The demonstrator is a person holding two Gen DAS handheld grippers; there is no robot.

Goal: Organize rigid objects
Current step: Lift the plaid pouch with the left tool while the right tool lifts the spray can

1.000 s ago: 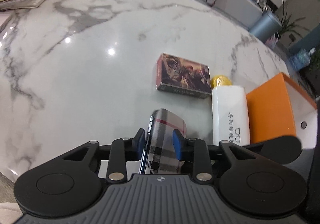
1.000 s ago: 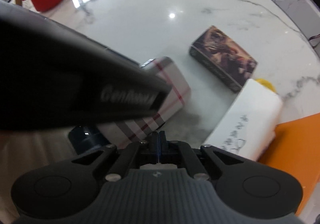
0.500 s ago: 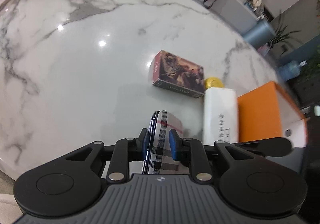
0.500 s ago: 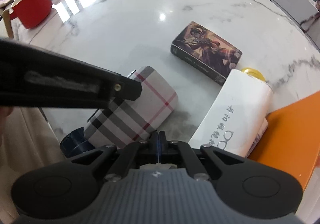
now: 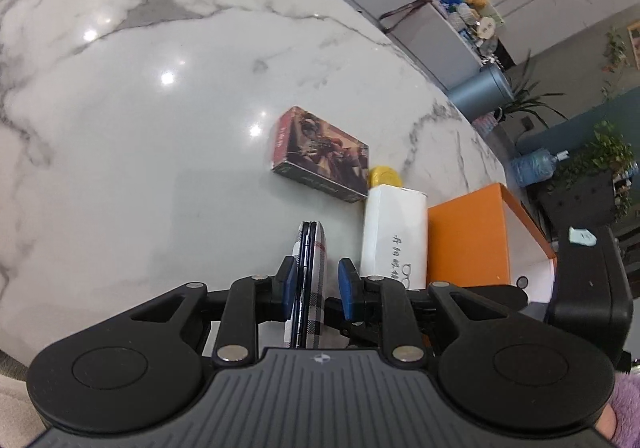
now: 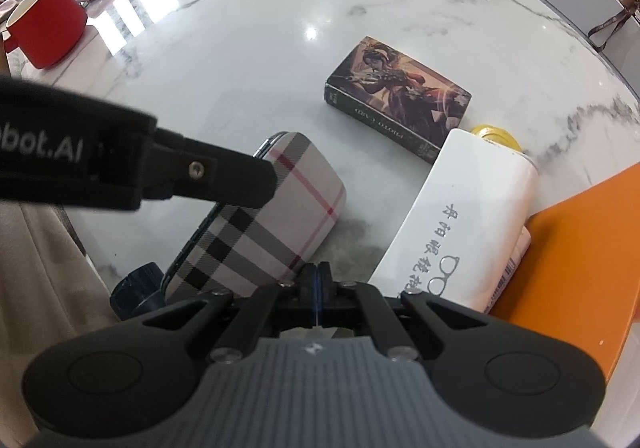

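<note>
Left hand-held gripper point(image 5: 315, 284) spread a little around the plaid-patterned hard glasses case point(image 5: 310, 280), standing on edge between the blue pads: left pad touching, right pad point(image 5: 347, 288) apart with a visible gap. Case resting on the white marble counter point(image 5: 140, 128), near its front edge. Just right of it, a white rectangular box with printed glasses point(image 6: 464, 216), lying against an orange box point(image 5: 468, 236). Beyond, a dark illustrated card box point(image 6: 400, 96) lying flat; a yellow cap point(image 5: 384, 176) beside it. Right hand-held gripper point(image 6: 318, 284) clenched, empty, hovering between case and white box.
</note>
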